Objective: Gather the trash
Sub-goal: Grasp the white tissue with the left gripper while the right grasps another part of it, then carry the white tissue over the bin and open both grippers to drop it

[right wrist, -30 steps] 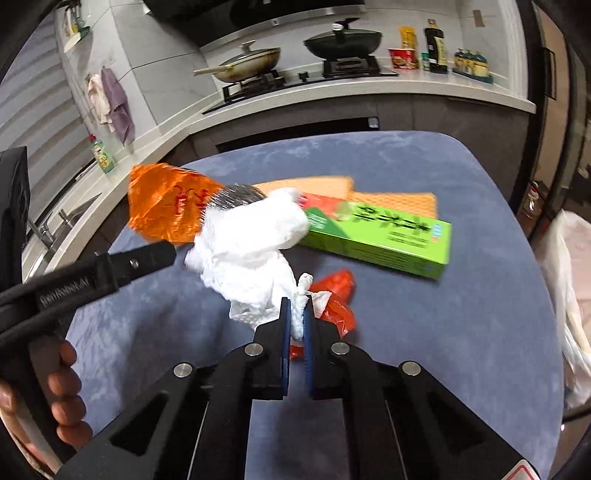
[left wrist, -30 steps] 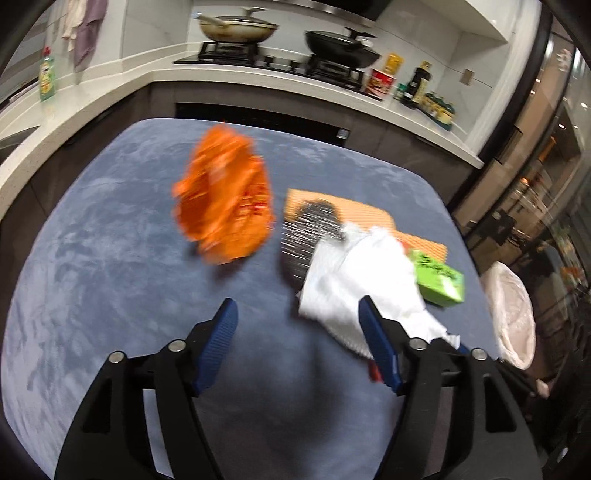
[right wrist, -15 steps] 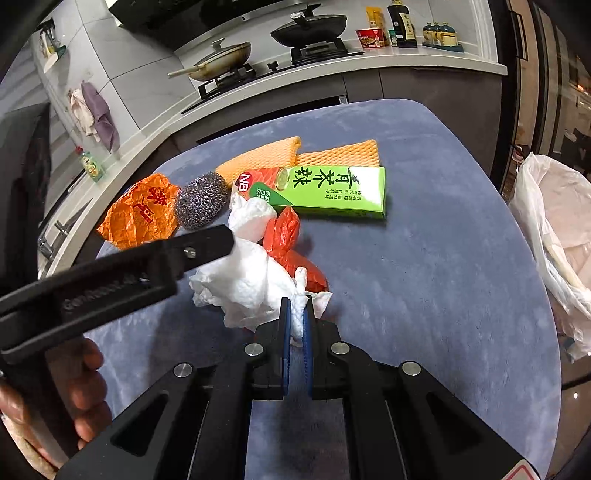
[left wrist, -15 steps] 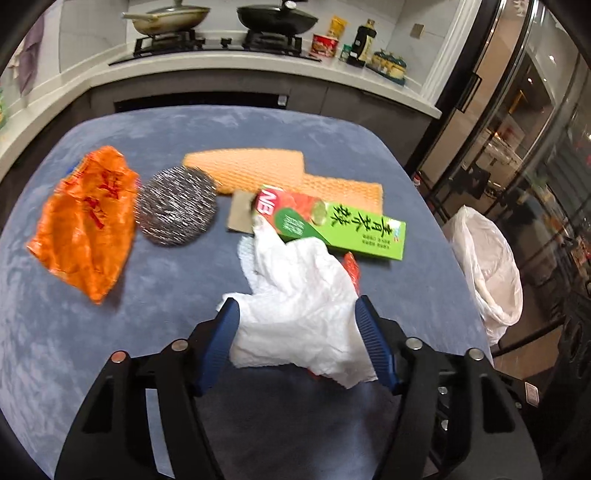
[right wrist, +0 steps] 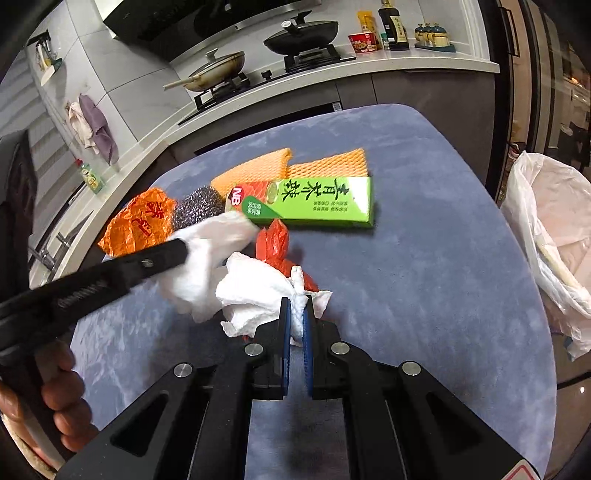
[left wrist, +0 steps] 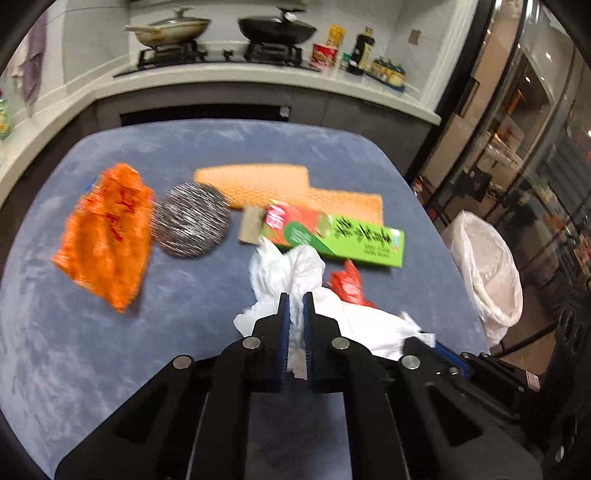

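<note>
My left gripper (left wrist: 294, 299) is shut on a crumpled white paper towel (left wrist: 284, 273), held just above the blue table (left wrist: 110, 350). My right gripper (right wrist: 294, 303) is shut on another part of the white paper towel (right wrist: 255, 291). The left gripper also shows in the right wrist view (right wrist: 184, 249), gripping the towel's left lump. Under the towel lies a red wrapper (right wrist: 275, 243). Behind lie a green box (right wrist: 314, 201), a steel scourer (left wrist: 190, 223), an orange bag (left wrist: 107, 232) and orange foam netting (left wrist: 280, 186).
A white trash bag (right wrist: 546, 236) hangs open off the table's right edge; it also shows in the left wrist view (left wrist: 487, 273). A kitchen counter with a stove and pans (left wrist: 221, 33) runs behind the table.
My left gripper has closed from wide open onto the white paper towel. My right gripper stays shut on the towel, and the towel now stretches between both.
</note>
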